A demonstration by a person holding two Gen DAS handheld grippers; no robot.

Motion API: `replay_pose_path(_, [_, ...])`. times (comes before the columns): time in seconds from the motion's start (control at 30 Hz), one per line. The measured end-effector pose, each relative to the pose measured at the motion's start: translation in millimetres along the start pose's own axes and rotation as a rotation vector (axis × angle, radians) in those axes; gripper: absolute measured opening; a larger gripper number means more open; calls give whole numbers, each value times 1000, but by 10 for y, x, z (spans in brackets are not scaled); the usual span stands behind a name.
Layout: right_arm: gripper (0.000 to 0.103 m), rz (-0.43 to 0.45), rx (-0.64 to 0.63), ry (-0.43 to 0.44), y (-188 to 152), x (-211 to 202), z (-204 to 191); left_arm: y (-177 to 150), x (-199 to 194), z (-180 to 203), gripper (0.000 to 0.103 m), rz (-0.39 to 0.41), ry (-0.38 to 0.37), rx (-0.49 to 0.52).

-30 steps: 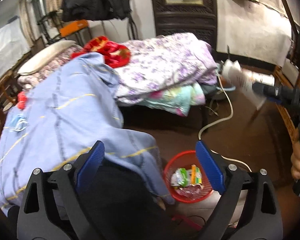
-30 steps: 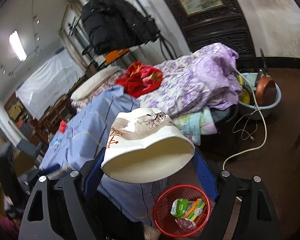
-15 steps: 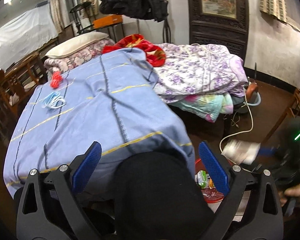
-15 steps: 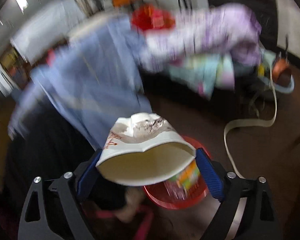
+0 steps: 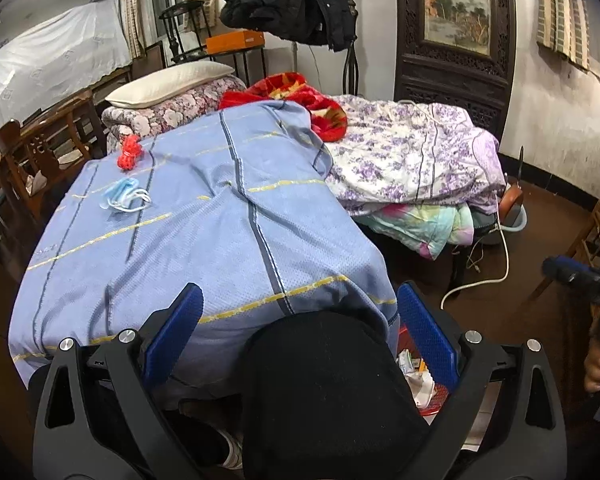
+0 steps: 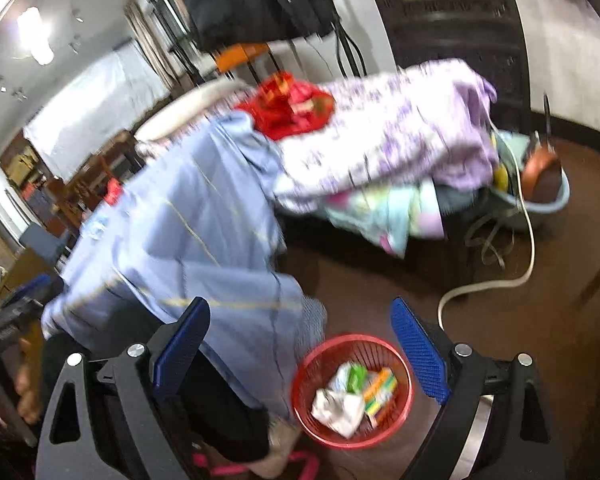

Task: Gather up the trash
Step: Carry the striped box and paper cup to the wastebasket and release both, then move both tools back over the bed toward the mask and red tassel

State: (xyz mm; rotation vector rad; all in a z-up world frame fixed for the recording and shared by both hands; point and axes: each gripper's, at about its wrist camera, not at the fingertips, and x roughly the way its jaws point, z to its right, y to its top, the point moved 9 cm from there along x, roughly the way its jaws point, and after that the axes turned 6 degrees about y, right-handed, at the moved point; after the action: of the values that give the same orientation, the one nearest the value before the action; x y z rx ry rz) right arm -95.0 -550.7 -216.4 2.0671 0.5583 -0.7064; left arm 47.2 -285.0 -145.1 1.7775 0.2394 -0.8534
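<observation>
A red mesh basket (image 6: 380, 340) stands on the dark floor beside the bed, just below and ahead of my right gripper (image 6: 300, 346). That gripper is open, with nothing between its blue pads. A crumpled white paper cup (image 6: 336, 404) lies in the basket with several colourful wrappers. My left gripper (image 5: 300, 332) is open and empty above a person's black-clad knee (image 5: 324, 392). The basket's rim (image 5: 434, 408) peeks out by its right finger. A blue face mask (image 5: 124, 199) and a red bundle (image 5: 130, 154) lie on the blue sheet.
The bed carries a blue sheet (image 5: 220, 232), a purple floral quilt (image 5: 412, 160) and a pillow (image 5: 168, 82). A white cable (image 6: 500, 280) snakes over the floor. A blue basin with a pan (image 6: 540, 184) stands at the back right. Wooden chairs flank the bed.
The paper cup has left my right gripper and now lies in the red basket; that gripper is empty. My left gripper has swung towards the bed, so the mask is now in view.
</observation>
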Motion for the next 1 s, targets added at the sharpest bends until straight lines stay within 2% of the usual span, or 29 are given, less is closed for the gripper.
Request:
replay_pose_path(0.3, [90, 94, -75, 94, 425, -337, -691, 112, -372, -389, 95, 86, 28, -76])
replay_pose_path(0.6, [90, 132, -177, 189, 590, -462, -1584, -80, -614, -1249, 96, 111, 104, -218])
replay_pose_path(0.87, [91, 73, -242, 247, 493, -192, -2322, -413, -471, -2239, 96, 64, 189, -410])
replay_pose_path(1.0, [91, 17, -255, 242, 438, 84, -2535, -447, -273, -2551, 96, 31, 185, -481])
